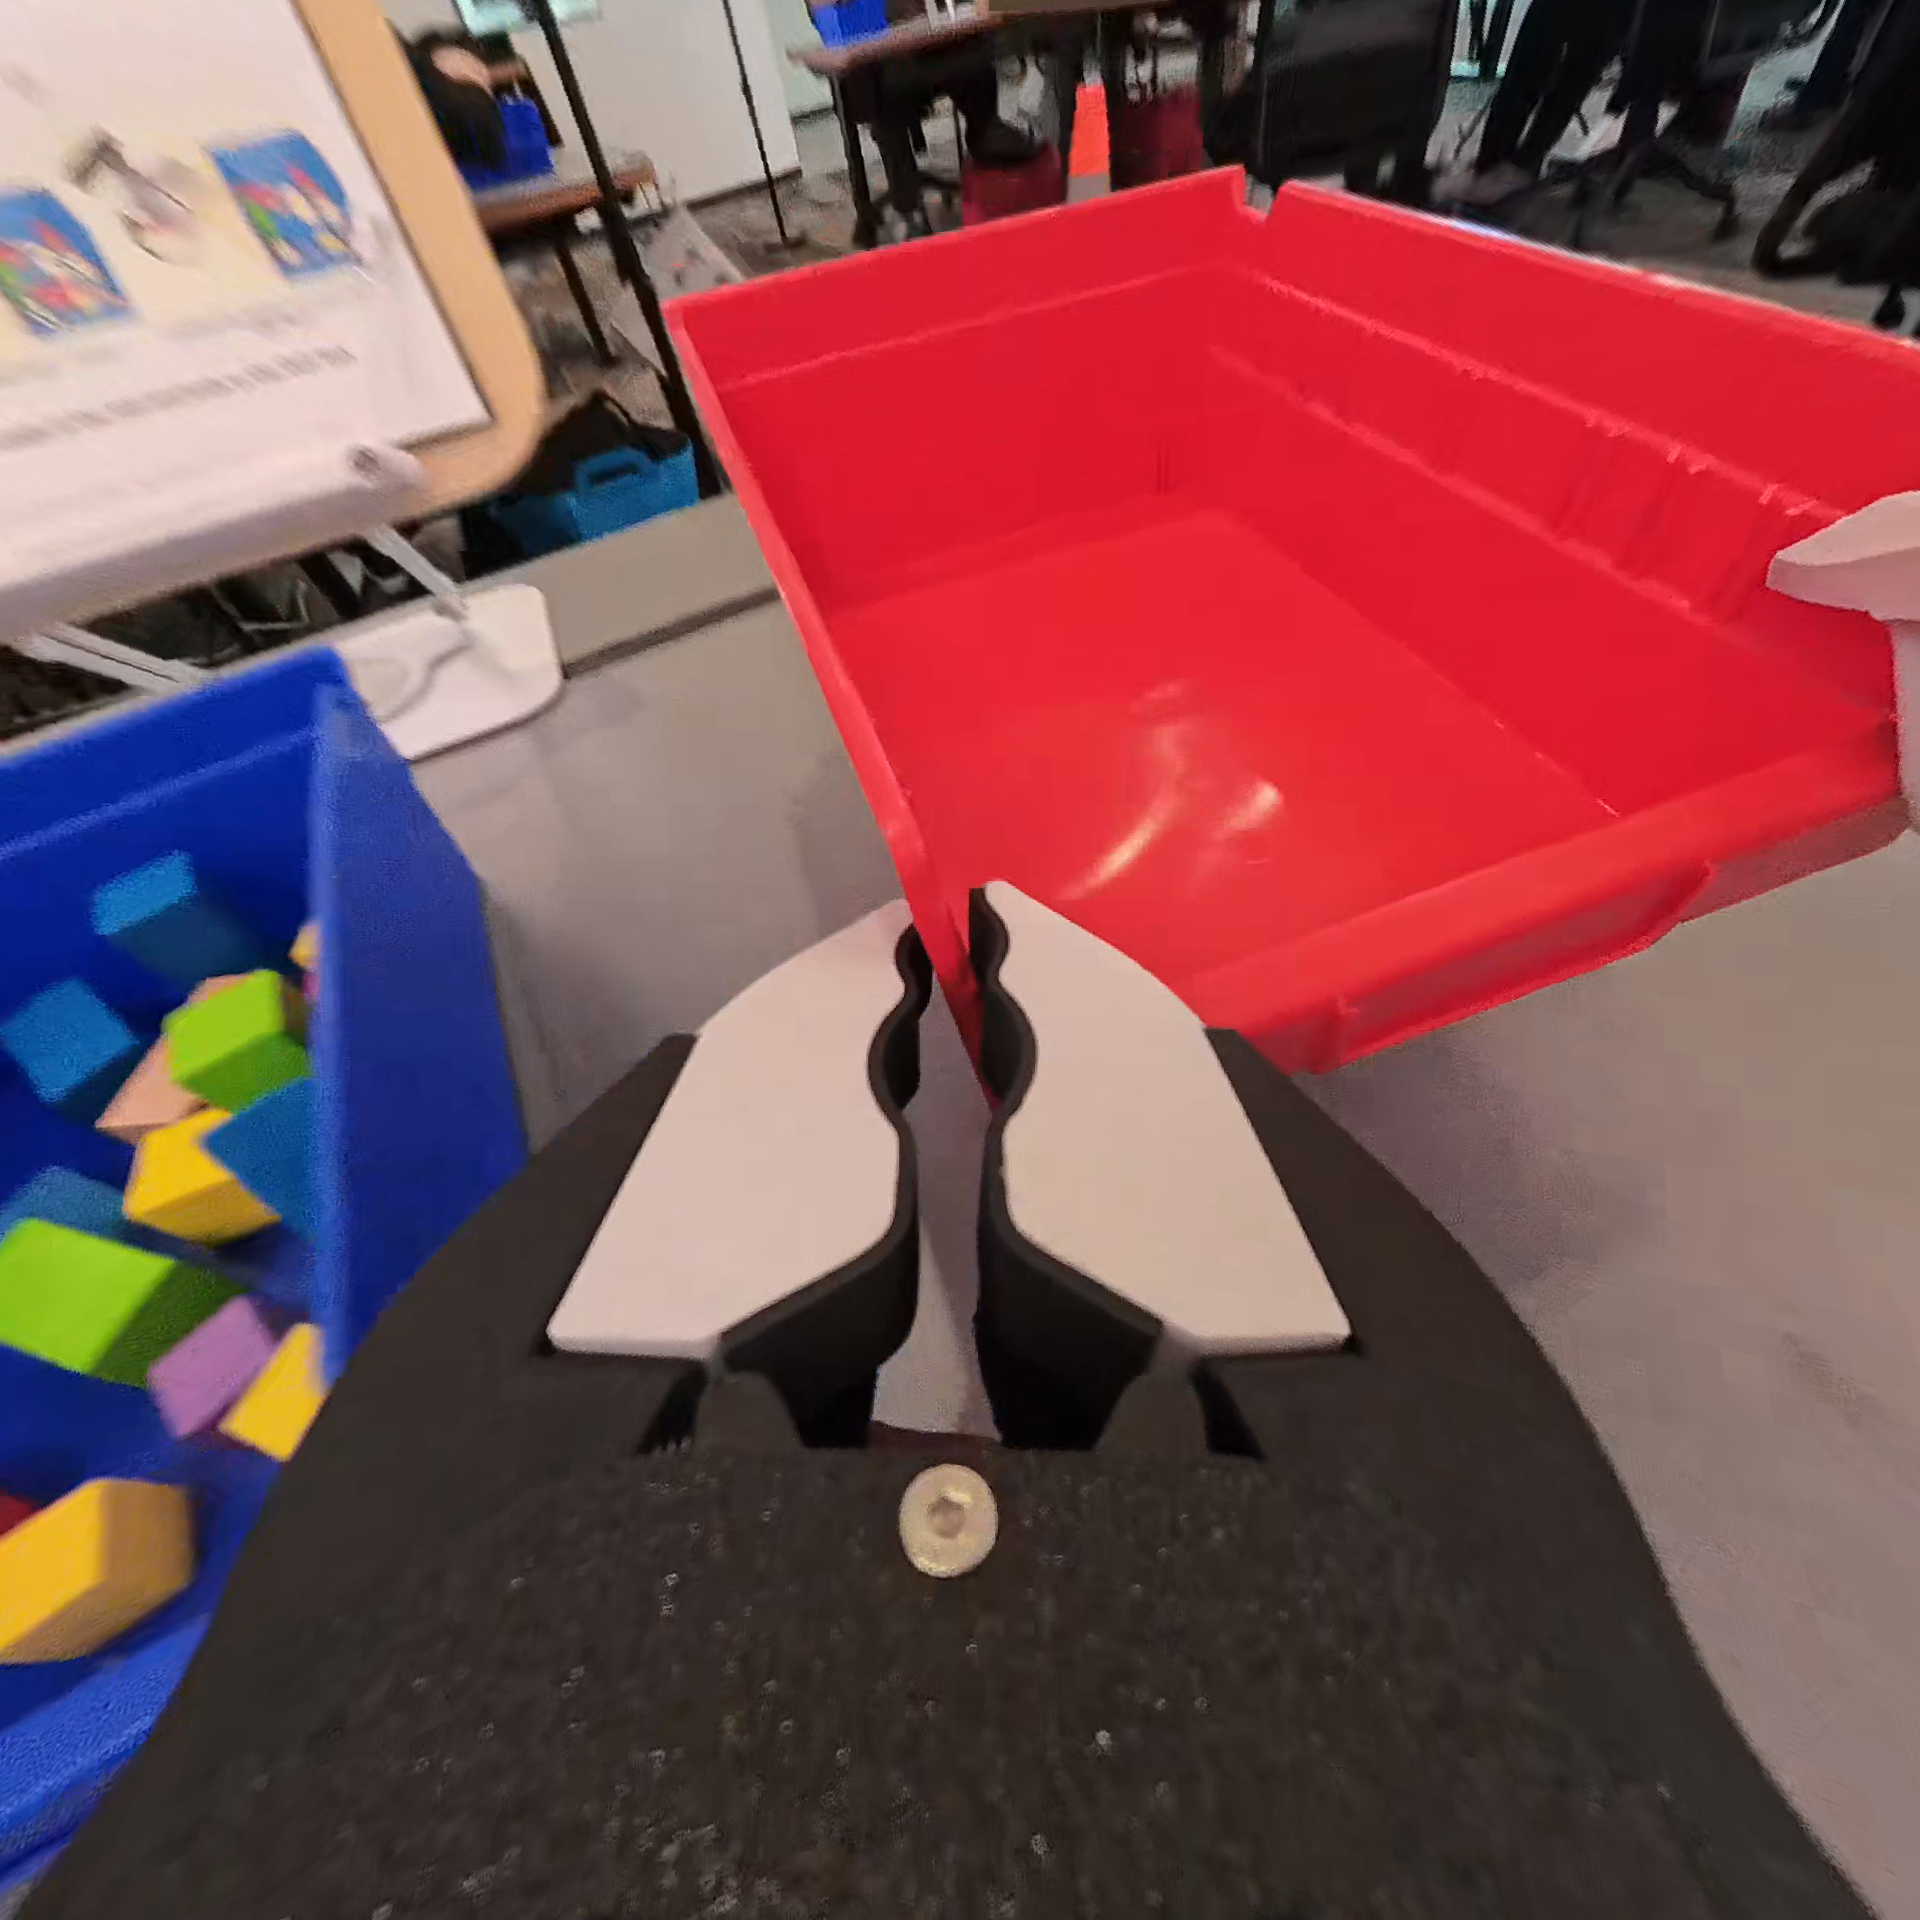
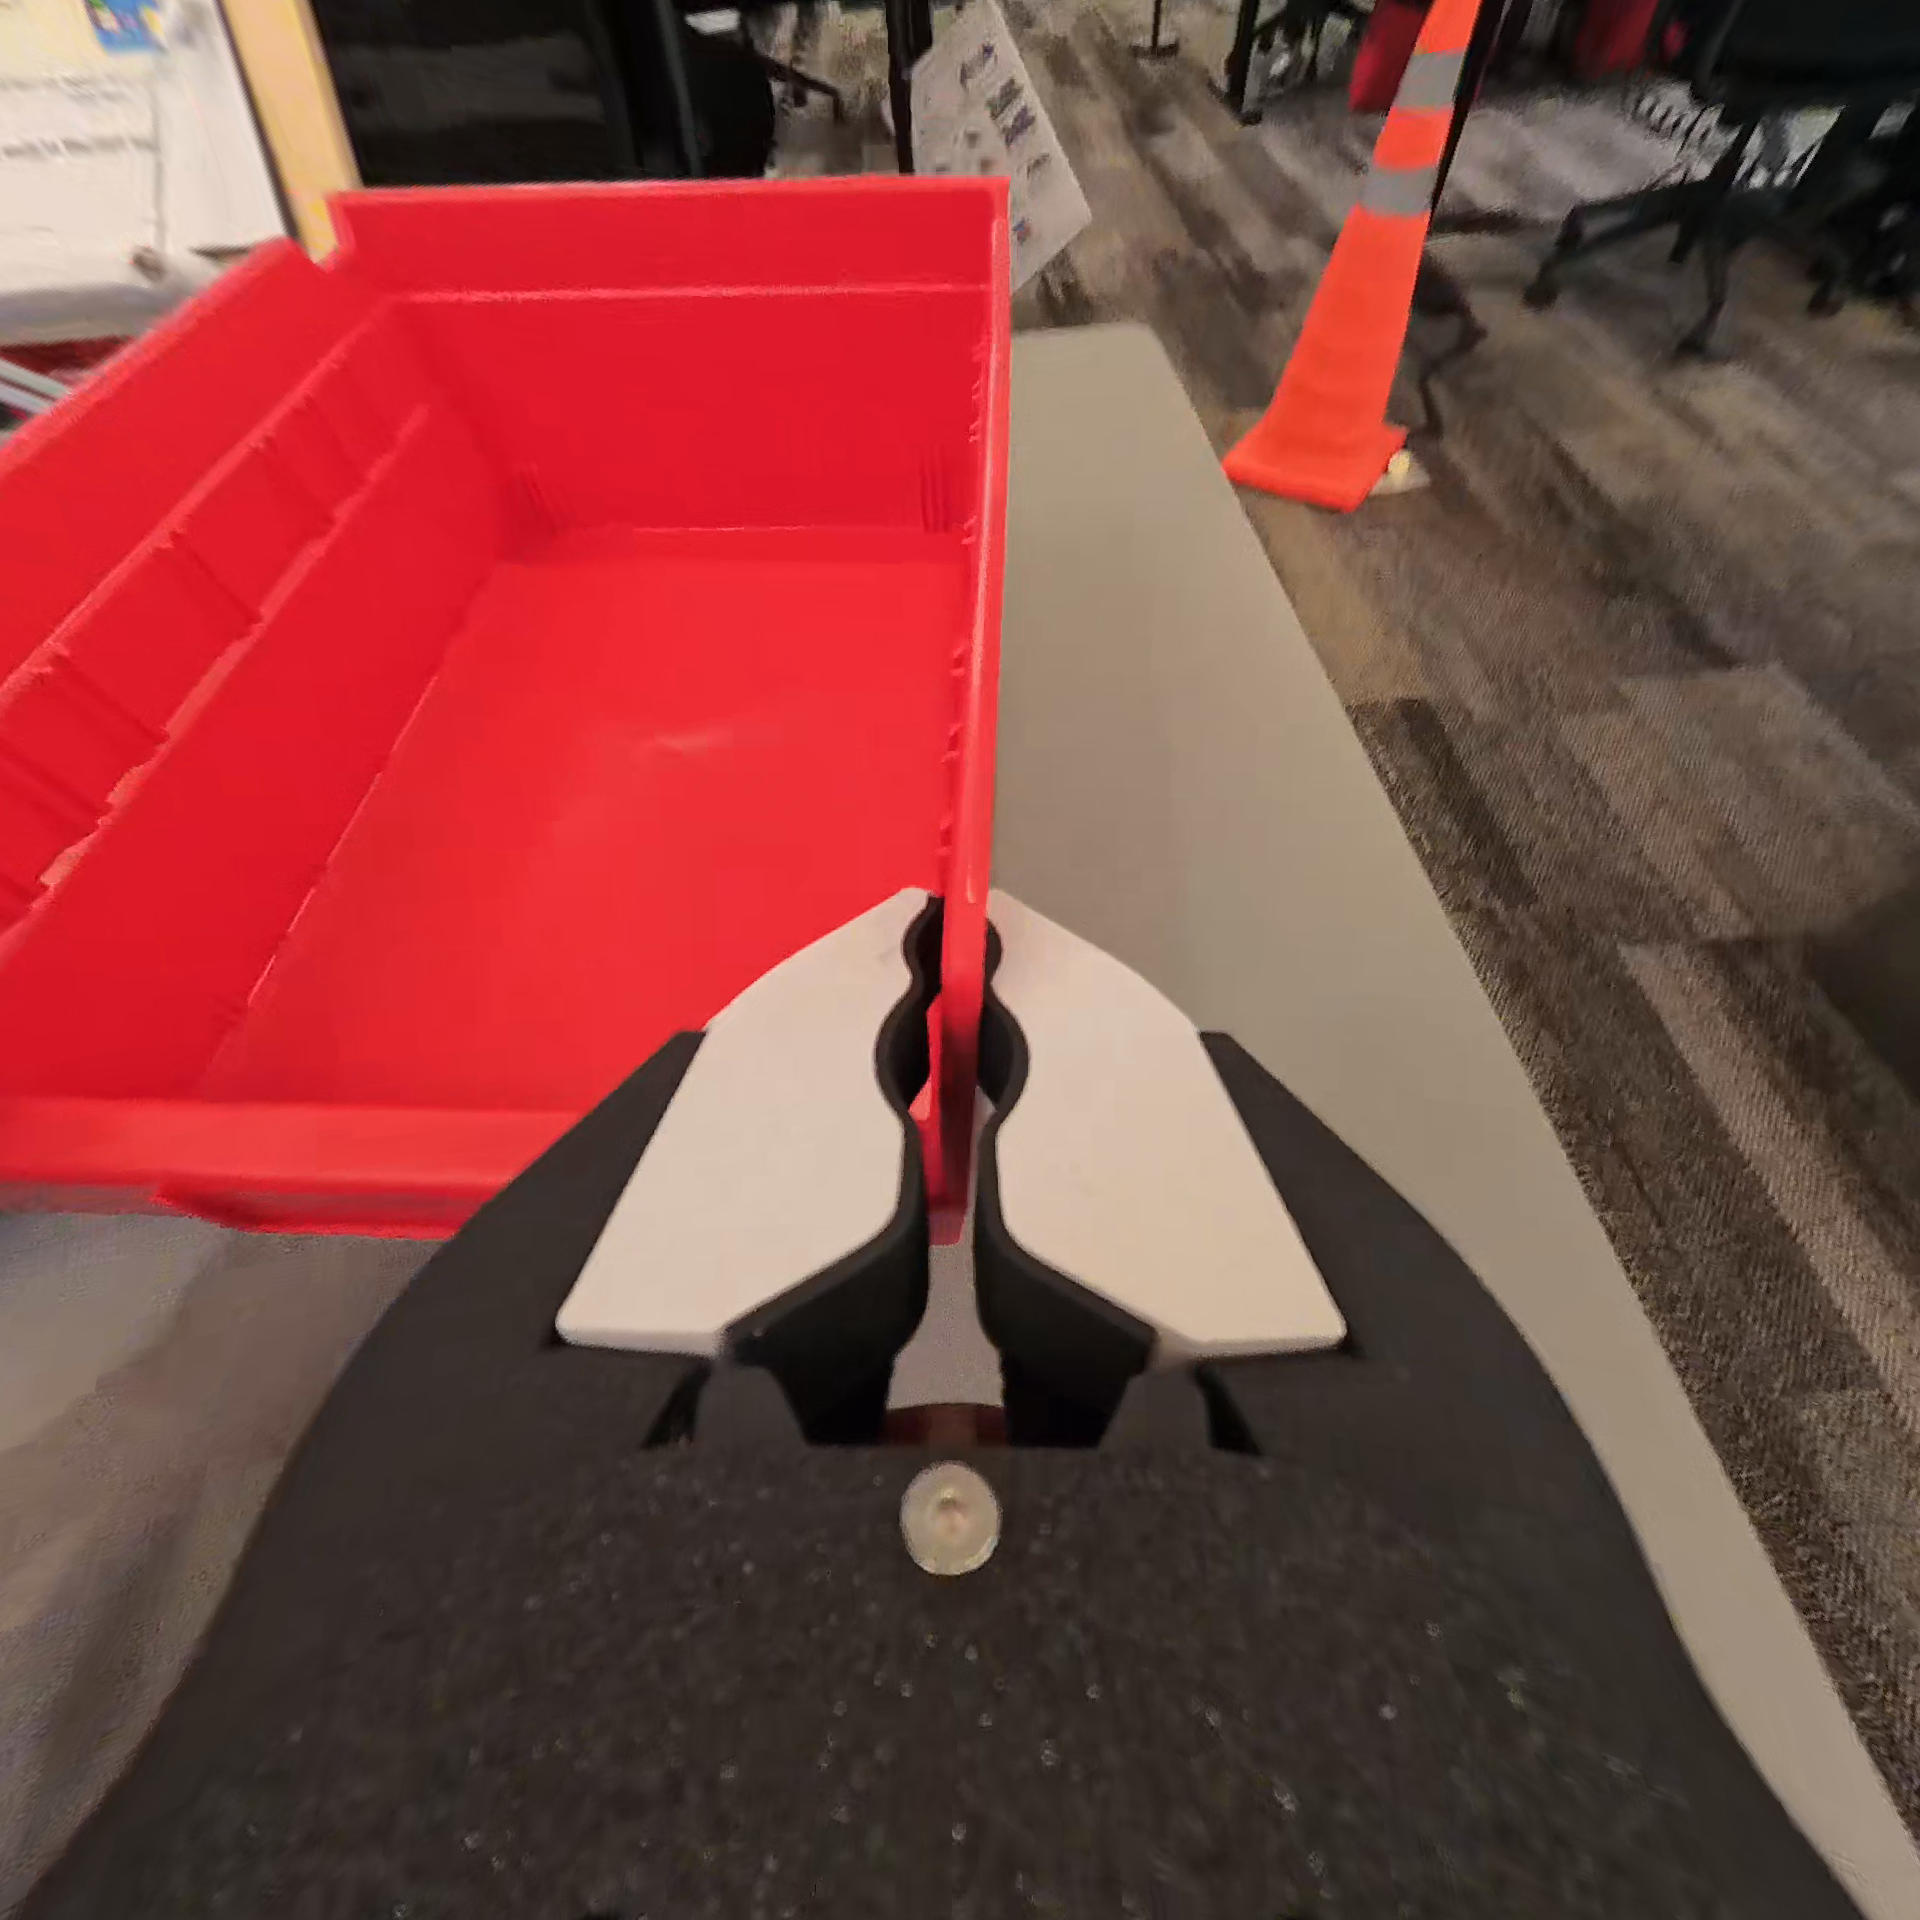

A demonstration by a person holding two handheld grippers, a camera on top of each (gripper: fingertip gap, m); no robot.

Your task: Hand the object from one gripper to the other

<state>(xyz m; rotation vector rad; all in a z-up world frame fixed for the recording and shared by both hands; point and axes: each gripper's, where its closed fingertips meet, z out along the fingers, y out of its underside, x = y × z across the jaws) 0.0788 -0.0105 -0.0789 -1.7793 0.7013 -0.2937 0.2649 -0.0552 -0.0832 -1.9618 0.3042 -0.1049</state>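
An empty red bin [image 1: 1299, 623] hangs above the grey worktop [image 1: 675, 831]. The left gripper [image 1: 948, 935] pinches one side wall, the right gripper [image 2: 961, 935] the opposite wall at 3 o'clock. Release one side only once the other grip is firm.

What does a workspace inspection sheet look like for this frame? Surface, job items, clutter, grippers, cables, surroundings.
Surface: grey table, bare where visible.
Job's things: red bin, empty, tilted in the left wrist view, held at two side walls.
Clutter: blue bin of coloured blocks at left.
Grippers: left gripper shut on the red bin's wall; right gripper shut on the opposite wall, its fingertip also visible in the left wrist view.
Cables: a thin white cord seems to run over the white stand base; blurred.
Surroundings: printed board on an easel, orange cone, chairs and tables on carpet behind.
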